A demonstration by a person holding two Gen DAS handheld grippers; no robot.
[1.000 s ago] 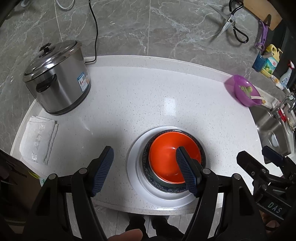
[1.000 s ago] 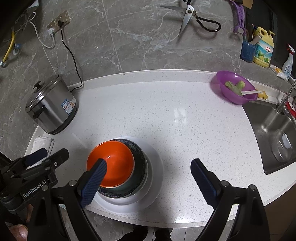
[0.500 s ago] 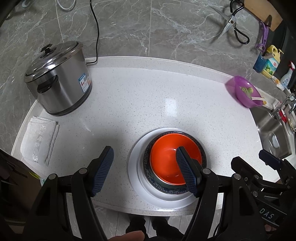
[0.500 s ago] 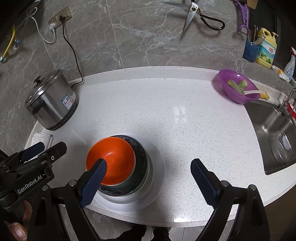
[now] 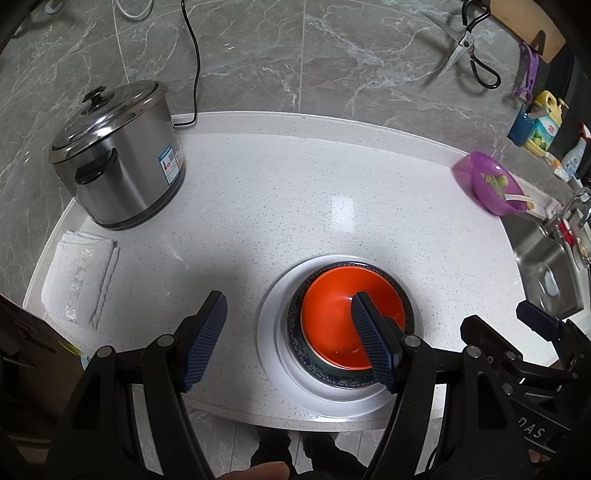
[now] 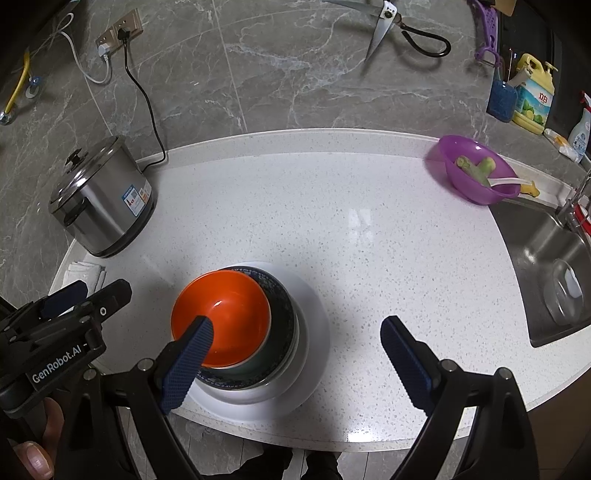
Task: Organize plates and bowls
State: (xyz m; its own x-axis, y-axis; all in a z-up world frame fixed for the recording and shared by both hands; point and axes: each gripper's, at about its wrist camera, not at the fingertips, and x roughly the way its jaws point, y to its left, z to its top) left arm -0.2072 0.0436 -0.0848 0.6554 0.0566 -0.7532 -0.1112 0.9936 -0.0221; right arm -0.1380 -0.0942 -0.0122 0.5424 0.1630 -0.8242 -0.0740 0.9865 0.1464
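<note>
The orange bowl (image 5: 341, 325) sits nested in a dark patterned bowl (image 5: 295, 325), which in turn rests in a white bowl on a white plate (image 5: 269, 332); the whole stack stands near the front edge of the white speckled bench (image 5: 295, 192), a little right of the middle.

The left gripper (image 5: 288, 338) hangs above the front edge with its jaws wide apart and nothing between them. In its own view the right finger lies across the orange bowl; whether it touches the rim cannot be told. The left finger (image 5: 205, 338) is over bare bench, clear of the plate.

The right gripper (image 6: 297, 363) also has its jaws wide and holds nothing. In its view the left finger (image 6: 188, 363) overlaps the near side of the orange bowl, contact unclear; the right finger (image 6: 404, 363) is over bare bench to the right of the plate.

Toward the back left corner stands a steel rice cooker (image 5: 118, 158), with a folded white cloth (image 5: 79, 273) at the left edge before it. A purple bowl (image 6: 478, 170) with green scraps lies by the back right edge, next to the sink (image 6: 550, 258). Scissors (image 6: 399, 29) hang on the marbled wall.
</note>
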